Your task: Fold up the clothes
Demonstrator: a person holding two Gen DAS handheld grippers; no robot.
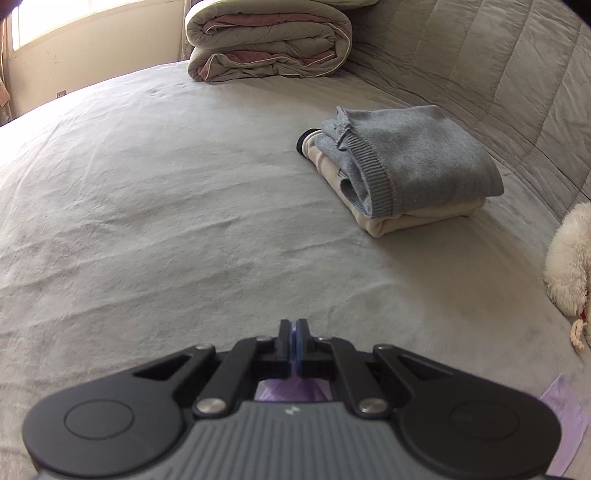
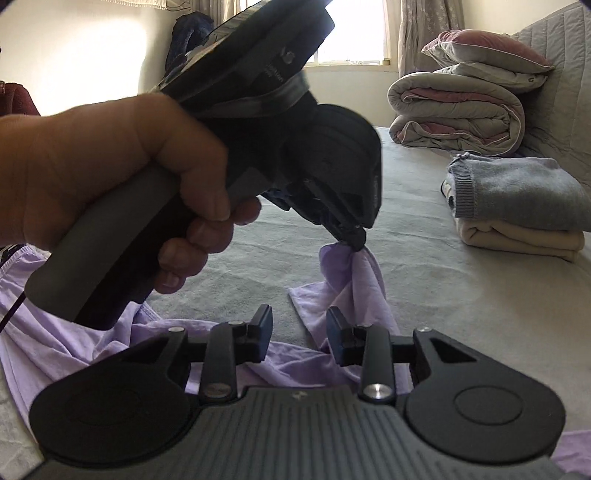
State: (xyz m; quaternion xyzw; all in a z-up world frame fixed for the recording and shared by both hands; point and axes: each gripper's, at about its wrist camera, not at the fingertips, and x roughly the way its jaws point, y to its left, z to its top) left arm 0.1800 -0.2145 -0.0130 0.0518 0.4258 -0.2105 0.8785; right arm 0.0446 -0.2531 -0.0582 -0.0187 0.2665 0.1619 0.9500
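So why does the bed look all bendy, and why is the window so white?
Left wrist view: the fisheye lens bulges the flat bed into a dome. Right wrist view: sunlight overexposes the window, leaving the hand and left tool dark and slightly blurred.

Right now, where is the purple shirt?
The purple shirt lies on the bed in the right wrist view, one corner pinched up by the left gripper, left of the folded clothes.
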